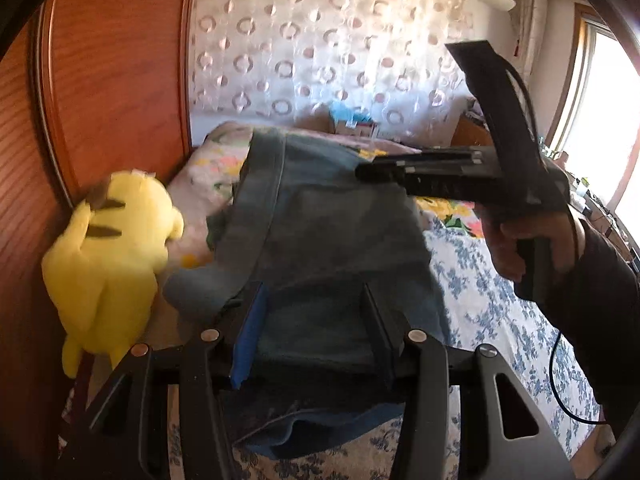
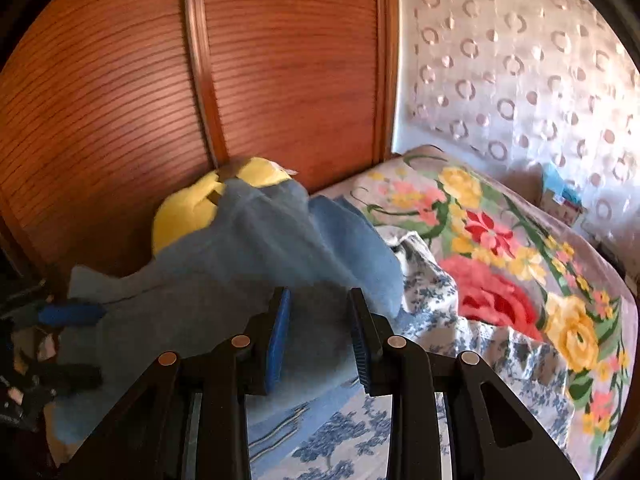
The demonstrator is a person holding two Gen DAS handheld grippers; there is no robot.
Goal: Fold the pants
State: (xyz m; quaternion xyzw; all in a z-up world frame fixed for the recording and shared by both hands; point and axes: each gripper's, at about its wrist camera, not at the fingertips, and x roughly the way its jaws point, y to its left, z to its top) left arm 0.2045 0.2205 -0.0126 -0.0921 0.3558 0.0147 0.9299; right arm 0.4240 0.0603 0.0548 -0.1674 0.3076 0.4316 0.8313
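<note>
The blue pants [image 1: 320, 220] lie bunched on the bed, one edge folded over. In the right wrist view the pants [image 2: 240, 280] reach up against a yellow plush toy [image 2: 188, 208]. My left gripper [image 1: 316, 312] hovers over the near part of the cloth with its jaws apart. Fabric shows between the pads, which do not press on it. My right gripper [image 2: 320, 320] stands over the cloth's right edge with a narrower gap, also not pinching. A hand [image 1: 524, 240] holds the right gripper [image 1: 368, 168] above the pants' far side. The left gripper [image 2: 76, 344] shows at the left edge.
A slatted wooden wardrobe [image 2: 280, 80] stands close behind the yellow plush toy [image 1: 108, 260]. A bright floral blanket [image 2: 500, 260] and a blue-flowered sheet [image 1: 480, 300] cover the bed. A box [image 1: 352, 120] sits at the far end below a patterned curtain [image 1: 320, 40]. A window [image 1: 600, 120] is at right.
</note>
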